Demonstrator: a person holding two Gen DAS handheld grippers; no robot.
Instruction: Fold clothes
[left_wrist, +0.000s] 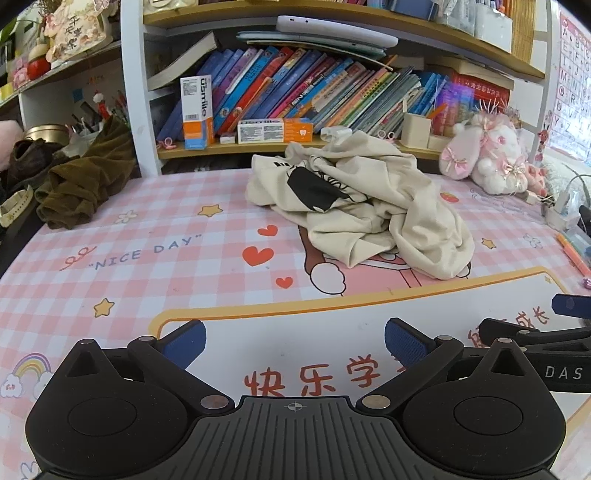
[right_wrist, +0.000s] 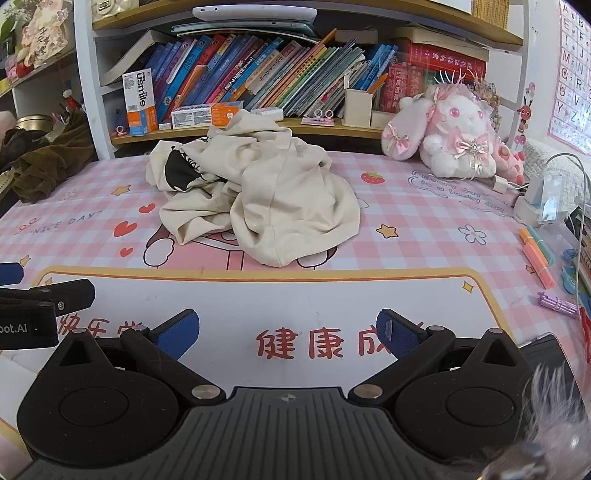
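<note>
A crumpled cream garment (left_wrist: 365, 206) with a black print lies in a heap on the pink checked desk mat (left_wrist: 147, 258), toward the back middle. It also shows in the right wrist view (right_wrist: 266, 192). My left gripper (left_wrist: 295, 341) is open and empty, low over the mat's white panel, well short of the garment. My right gripper (right_wrist: 288, 334) is open and empty, beside the left one and equally short of the garment. Each gripper shows at the other view's edge: the right gripper (left_wrist: 569, 306) and the left gripper (right_wrist: 11, 273).
A brown garment (left_wrist: 85, 181) lies bunched at the left edge. A bookshelf with books (left_wrist: 314, 92) stands behind the mat. A pink plush rabbit (right_wrist: 450, 136) sits back right. Chargers, cables and pens (right_wrist: 539, 258) lie along the right edge.
</note>
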